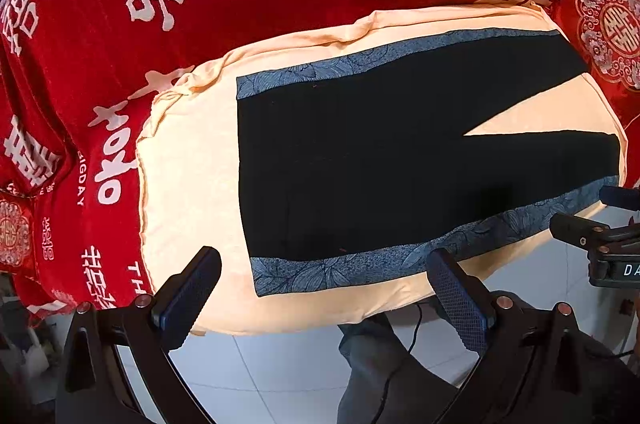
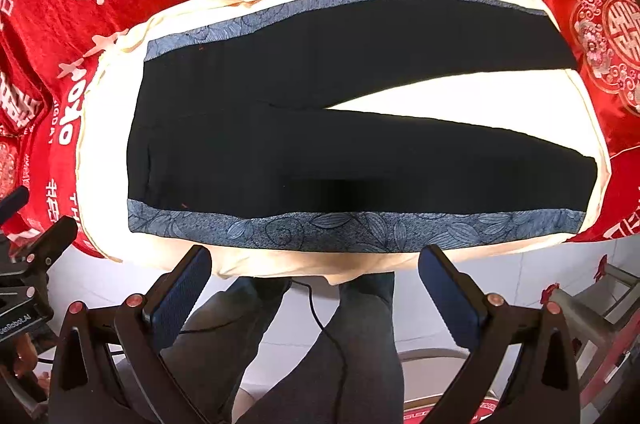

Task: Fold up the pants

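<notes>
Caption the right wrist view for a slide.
Open right gripper poised above black pants, spread flat with legs parted on a cream sheet.

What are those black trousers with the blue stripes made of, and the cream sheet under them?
The pants look like soft matte knit fabric, lying flat with no shine; their blue side bands look like woven cloth printed with leaves. The cream sheet seems thin smooth cotton-like cloth, wrinkling at its corners. Exact fibres cannot be told.
</notes>
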The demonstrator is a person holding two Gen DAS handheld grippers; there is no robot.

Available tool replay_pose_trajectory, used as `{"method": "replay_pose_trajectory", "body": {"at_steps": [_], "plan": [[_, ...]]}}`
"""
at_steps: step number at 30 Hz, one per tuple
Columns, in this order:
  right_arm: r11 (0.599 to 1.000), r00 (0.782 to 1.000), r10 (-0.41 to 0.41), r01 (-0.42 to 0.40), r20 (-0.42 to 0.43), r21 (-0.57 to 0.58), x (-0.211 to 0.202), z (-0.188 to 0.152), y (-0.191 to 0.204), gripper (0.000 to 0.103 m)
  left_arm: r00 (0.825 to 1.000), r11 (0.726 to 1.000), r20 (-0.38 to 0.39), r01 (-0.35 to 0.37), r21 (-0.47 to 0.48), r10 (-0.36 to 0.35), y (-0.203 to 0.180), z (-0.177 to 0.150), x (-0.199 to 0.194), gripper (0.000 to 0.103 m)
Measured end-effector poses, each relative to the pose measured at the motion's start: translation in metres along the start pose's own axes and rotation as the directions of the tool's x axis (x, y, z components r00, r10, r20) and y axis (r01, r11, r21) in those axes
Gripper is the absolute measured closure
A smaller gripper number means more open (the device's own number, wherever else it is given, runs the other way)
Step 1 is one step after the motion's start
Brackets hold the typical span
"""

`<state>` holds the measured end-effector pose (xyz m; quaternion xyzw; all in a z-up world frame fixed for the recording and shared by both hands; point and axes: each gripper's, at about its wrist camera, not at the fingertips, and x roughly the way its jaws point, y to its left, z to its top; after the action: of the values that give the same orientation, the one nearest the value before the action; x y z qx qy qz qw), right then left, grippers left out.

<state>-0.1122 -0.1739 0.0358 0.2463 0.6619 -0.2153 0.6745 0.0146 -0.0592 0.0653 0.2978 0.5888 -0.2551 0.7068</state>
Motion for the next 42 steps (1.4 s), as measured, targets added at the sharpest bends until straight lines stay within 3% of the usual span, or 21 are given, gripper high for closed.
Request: {"method": "replay_pose_trajectory", "body": {"at_steps": [17, 27, 33, 39, 42], "plan": [[1.000, 1.000, -0.003, 0.003, 0.027, -0.015, -0.003, -0.003, -0.004, 0.000, 1.000, 0.998, -0.014, 0.007, -0.055, -0.008, 0.001, -0.008, 0.002, 0.000], [0.996, 0.999, 0.030, -0.029, 0.017, -0.089, -0.013, 0.004, -0.033, 0.000, 1.000, 0.969, -0.025, 0.003, -0.249, -0.009, -0.018, -0.021, -0.002, 0.000], [0.991, 0.999, 0.035, -0.035, 0.000, -0.129, 0.000, 0.005, -0.040, 0.000, 0.995, 0.932, -0.079, 0.021, -0.362, -0.053, -0.023, -0.039, 0.014, 0.000], [0.994, 0.999, 0.054, -0.054, -0.005, -0.100, 0.020, 0.001, -0.035, 0.000, 0.994, 0.938, -0.076, 0.045, -0.343, -0.076, -0.010, -0.048, 0.039, 0.000], [0.992, 0.994, 0.111, -0.110, 0.006, -0.056, 0.037, -0.003, -0.030, 0.000, 0.991, 0.938, -0.088, 0.066, -0.341, -0.102, 0.001, -0.051, 0.066, 0.000]]}}
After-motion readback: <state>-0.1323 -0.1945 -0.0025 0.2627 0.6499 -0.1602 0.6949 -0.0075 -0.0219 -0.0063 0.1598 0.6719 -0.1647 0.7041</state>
